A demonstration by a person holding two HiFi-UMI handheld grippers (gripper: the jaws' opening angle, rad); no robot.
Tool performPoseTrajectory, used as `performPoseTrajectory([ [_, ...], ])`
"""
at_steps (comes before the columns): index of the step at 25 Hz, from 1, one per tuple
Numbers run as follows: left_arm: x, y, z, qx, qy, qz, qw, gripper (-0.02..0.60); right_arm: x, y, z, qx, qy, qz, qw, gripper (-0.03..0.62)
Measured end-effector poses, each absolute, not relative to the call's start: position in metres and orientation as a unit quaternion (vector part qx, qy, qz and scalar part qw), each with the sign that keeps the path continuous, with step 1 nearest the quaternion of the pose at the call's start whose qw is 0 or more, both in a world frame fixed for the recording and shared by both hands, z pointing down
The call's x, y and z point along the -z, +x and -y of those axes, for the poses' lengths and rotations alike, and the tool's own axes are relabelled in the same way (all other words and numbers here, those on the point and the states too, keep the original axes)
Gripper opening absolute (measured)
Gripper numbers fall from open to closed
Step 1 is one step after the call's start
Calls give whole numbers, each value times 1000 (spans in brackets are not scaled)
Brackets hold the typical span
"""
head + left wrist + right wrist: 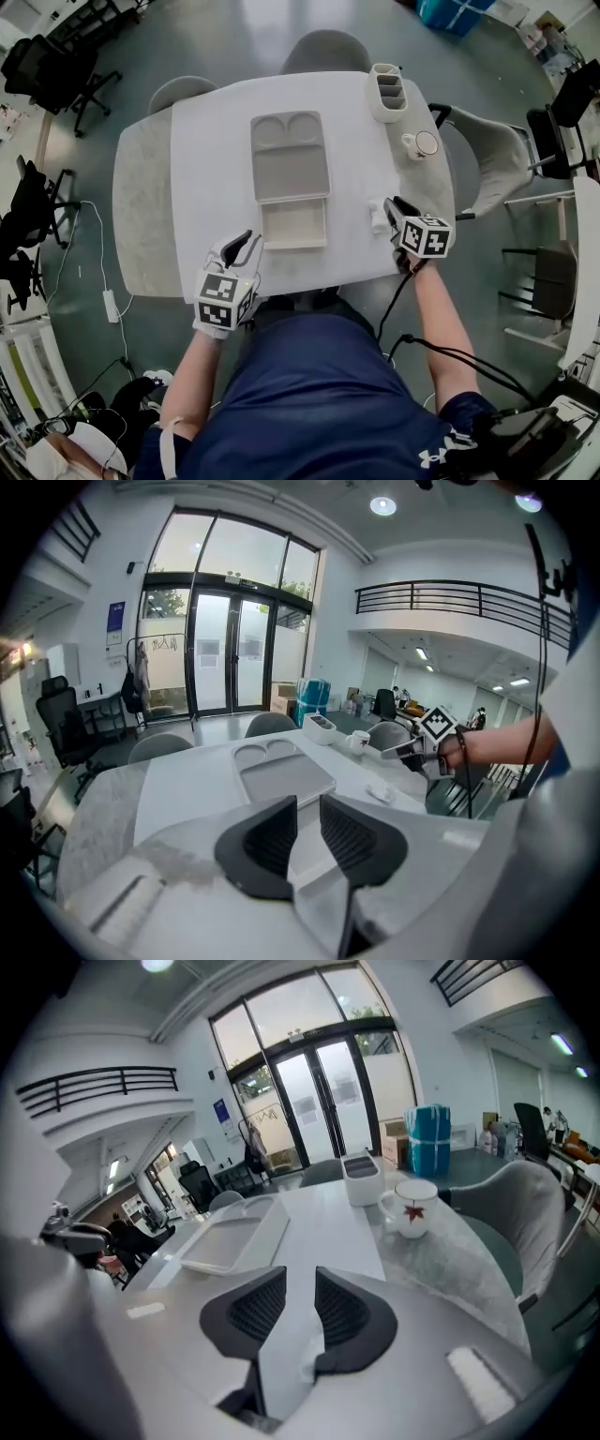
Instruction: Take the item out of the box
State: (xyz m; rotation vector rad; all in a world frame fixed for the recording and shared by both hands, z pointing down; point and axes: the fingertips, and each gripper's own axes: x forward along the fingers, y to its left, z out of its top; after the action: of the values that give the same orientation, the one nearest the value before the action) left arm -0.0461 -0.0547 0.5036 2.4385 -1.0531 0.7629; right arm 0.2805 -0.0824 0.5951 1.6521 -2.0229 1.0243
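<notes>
The right gripper [300,1297] has its ribbed black jaws parted, and the small crumpled white item [307,1354] lies loose low between them. The item rests on the smooth white tablecloth [206,169], just beside the shallow rectangular grey box [293,225]. The left gripper [307,822] is empty, jaws apart.

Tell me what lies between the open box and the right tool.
A small white item on the table, close by the right tool; head view shows it.

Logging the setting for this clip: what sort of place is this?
Probably an open-plan office or lab atrium rather than a home. It has tall glass entrance doors, a railed mezzanine balcony overhead, and black office chairs standing near the white table.
</notes>
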Motion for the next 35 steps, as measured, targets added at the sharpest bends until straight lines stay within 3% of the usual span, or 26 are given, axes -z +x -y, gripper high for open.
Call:
performPoseTrajectory([
  [22,-266,-83,102,-18,886,459,70,71,-250,166,115,19,562,827,-15,20],
  [29,-191,-96,95,61,868,491,-25,40,-194,138,101,90,549,829,-59,2],
  [35,-188,-98,109,74,857,508,-27,32,-199,137,101,85,556,825,-54,2],
])
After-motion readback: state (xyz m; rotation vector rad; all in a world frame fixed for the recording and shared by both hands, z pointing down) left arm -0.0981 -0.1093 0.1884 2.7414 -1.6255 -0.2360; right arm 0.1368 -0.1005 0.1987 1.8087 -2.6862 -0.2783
